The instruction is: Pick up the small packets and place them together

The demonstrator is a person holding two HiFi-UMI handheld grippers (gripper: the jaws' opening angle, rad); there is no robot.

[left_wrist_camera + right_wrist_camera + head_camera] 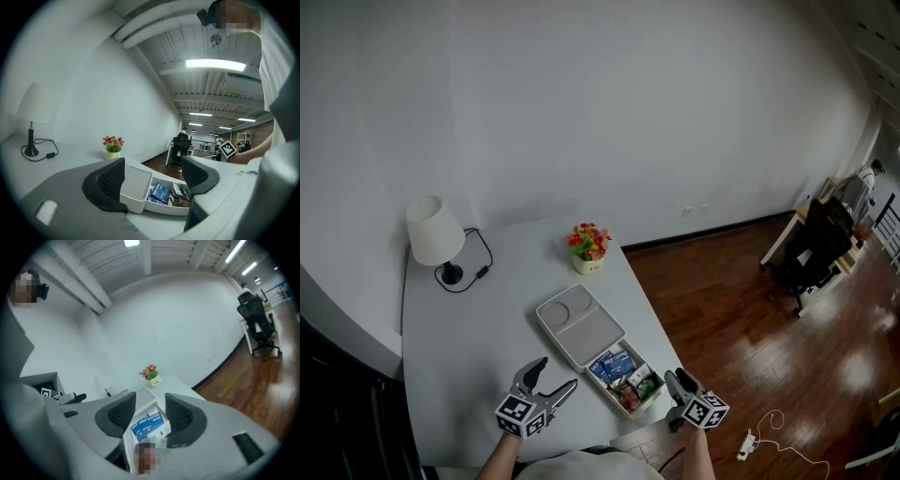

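Our left tool (558, 372) stands wide open and empty over the table (469, 328). Our right tool (677, 378) gapes narrower, gripping nothing. Between them, the small packets (623, 373) lie together in the near compartment of the white tray (581, 333).

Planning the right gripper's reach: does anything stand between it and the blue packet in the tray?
Nothing visible does. The right gripper, jaws apart, faces the blue packet lying uncovered in the tray.
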